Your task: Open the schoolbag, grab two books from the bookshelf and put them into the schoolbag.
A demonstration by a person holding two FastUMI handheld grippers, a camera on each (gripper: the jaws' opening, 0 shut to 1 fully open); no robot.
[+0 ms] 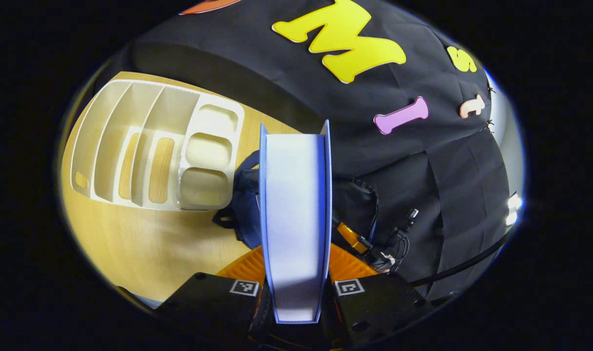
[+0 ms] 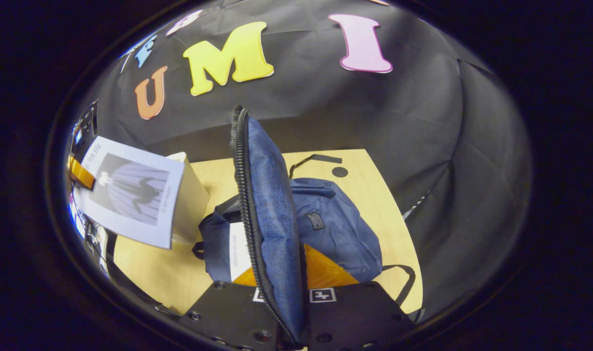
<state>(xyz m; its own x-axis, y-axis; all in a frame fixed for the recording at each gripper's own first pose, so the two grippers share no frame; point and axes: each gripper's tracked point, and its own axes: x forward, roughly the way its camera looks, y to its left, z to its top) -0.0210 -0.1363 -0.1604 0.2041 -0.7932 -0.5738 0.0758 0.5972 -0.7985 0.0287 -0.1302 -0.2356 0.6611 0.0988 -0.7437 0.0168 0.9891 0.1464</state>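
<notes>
One book [image 1: 296, 219] riding in left gripper [image 1: 296, 297] in left gripper view, both fingers pinching its covers, page edge facing camera; bookshelf [image 1: 155, 146] lying emptied on table [image 1: 145, 243] at left, schoolbag [image 1: 245, 204] peeking behind book. Right gripper view: right gripper [image 2: 282, 302] clamping on raised zippered flap [image 2: 267, 204], holding schoolbag [image 2: 335, 224] open on table; first book [image 2: 239, 258] seemingly sitting inside already. Second book [image 2: 130, 195] hovering left, nearing mouth. Remaining: dropping it in. Bag interior mostly hiding behind flap.

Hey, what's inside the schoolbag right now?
One white book sits in the open schoolbag, its edge showing at the mouth. The flap held up by the right hand-held gripper covers the rest of the inside.
</notes>
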